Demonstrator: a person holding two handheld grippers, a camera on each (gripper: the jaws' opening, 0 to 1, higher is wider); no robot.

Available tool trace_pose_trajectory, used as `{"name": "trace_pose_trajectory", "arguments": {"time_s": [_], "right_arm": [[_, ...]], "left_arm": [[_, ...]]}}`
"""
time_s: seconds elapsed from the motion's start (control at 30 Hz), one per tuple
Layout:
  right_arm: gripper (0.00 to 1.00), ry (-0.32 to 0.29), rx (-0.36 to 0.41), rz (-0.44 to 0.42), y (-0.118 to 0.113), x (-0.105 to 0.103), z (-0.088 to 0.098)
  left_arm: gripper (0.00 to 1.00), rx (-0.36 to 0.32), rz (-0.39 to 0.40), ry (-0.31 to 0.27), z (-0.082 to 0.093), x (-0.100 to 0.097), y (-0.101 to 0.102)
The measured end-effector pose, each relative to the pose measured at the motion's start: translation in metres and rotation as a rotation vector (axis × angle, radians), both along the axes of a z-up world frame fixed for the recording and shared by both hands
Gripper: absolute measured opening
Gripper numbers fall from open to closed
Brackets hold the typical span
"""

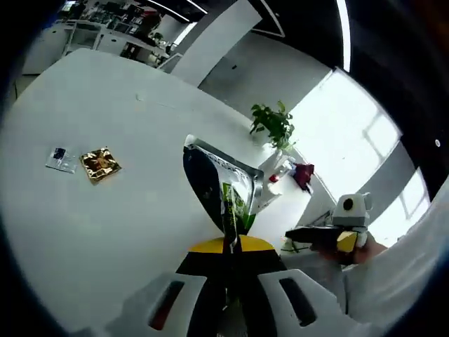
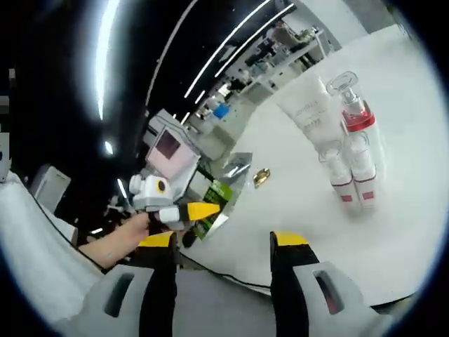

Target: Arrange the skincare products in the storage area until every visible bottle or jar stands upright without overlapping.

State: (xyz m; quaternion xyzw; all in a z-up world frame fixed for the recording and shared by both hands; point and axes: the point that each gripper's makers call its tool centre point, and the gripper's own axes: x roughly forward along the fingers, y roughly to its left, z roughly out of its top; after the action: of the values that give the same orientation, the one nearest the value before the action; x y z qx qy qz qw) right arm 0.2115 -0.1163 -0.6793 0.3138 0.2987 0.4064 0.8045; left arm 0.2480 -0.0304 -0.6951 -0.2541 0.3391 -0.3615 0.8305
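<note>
In the left gripper view, the left gripper (image 1: 228,247) is clamped on a silver-and-green sachet (image 1: 224,184) held above the white table (image 1: 105,225), where a gold packet (image 1: 100,164) lies. In the right gripper view, the right gripper (image 2: 224,246) stands wide apart, holding nothing; a white tube (image 2: 309,109) and pink-capped bottles (image 2: 354,165) stand upright together on the table.

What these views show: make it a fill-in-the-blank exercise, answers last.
The left gripper is ____ on a silver pouch.
The right gripper stands ____, holding nothing.
The square sachet on the table is ____.
The pump bottle has a ____ band.
Missing words: shut; open; gold; red.
</note>
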Motion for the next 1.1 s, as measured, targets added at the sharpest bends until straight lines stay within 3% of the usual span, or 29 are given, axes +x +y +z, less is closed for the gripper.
{"name": "trace_pose_trajectory", "arguments": {"time_s": [0.23,0.43,0.67,0.8,0.93,1.1], "right_arm": [[0.47,0.028,0.084,-0.025,0.007,0.007,0.010],[0.45,0.039,0.139,-0.058,0.012,0.015,0.017],[0.29,0.018,0.168,-0.085,0.014,0.021,0.025],[0.11,0.001,0.185,-0.073,0.015,0.017,0.029],[0.09,0.010,0.223,-0.075,0.014,0.016,0.033],[0.07,-0.001,0.223,-0.044,0.017,0.012,0.036]], "left_arm": [[0.03,-0.036,-0.061,-0.051,0.028,-0.021,-0.025],[0.03,-0.049,-0.106,-0.071,0.039,-0.036,-0.040],[0.03,-0.030,-0.147,-0.071,0.038,-0.046,-0.052],[0.04,-0.022,-0.147,-0.044,0.031,-0.046,-0.051],[0.05,-0.070,-0.144,-0.027,0.034,-0.048,-0.052],[0.09,-0.036,-0.178,-0.040,0.028,-0.052,-0.051]]}}
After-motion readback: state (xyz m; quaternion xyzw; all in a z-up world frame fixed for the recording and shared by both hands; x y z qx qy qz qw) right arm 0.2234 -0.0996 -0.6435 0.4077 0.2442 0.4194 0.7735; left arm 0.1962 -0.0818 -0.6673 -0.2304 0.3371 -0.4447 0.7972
